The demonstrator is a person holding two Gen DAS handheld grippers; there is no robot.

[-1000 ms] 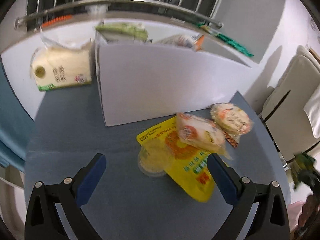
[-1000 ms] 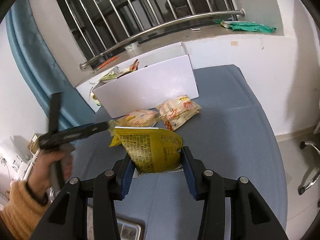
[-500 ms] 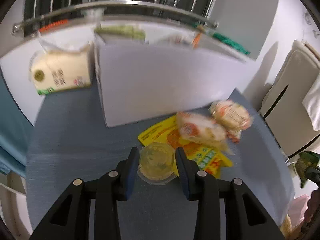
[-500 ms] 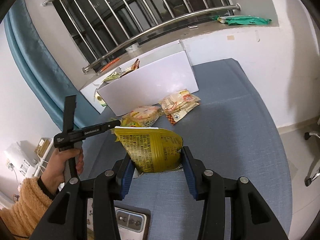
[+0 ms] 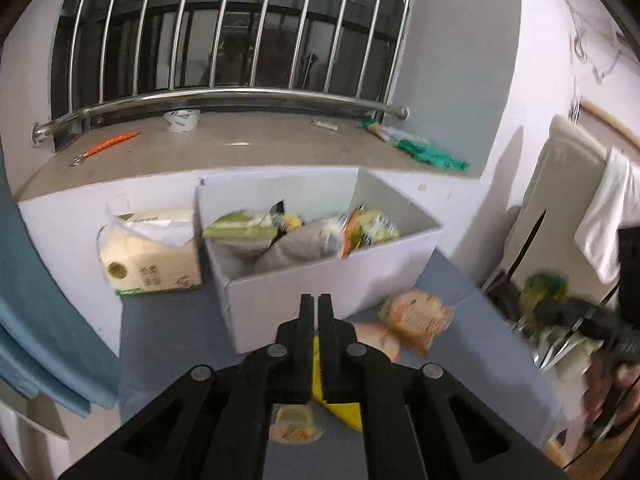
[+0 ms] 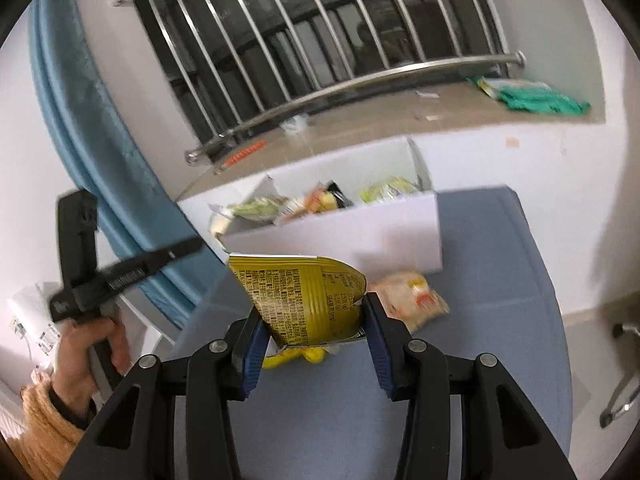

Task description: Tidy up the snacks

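Two views, taken in turn

Left wrist view:
- left gripper [image 5: 319, 312] at lower centre, jaws together, nothing plainly clamped
- small cup [image 5: 294, 426] glimpsed under the fingers at bottom centre; pinched by its rim or lying on the blue table [image 5: 168, 340], cannot tell
- strip of yellow wrapper [image 5: 340, 412] showing through the gap beside the cup
- white box [image 5: 320, 280] at centre, open-topped, several snack packets already heaped inside
- two bread packets [image 5: 416, 316] on the table, right of centre, just beside the box's near wall
- tissue pack [image 5: 152, 256] left of the box, touching it

Right wrist view:
- right gripper [image 6: 314, 320] at lower centre, blue pads clamped on a yellow pouch [image 6: 304, 300], pouch upright and lifted clear of the table
- box above centre, beyond the pouch; one bread packet between the two
- hand [image 6: 88, 340] on the other tool at left edge

Step judged in hand: pouch to box. Best done by keeping the squeeze firm, clearing the near wall with the pouch's lower edge, and letting go only over the emptier right end
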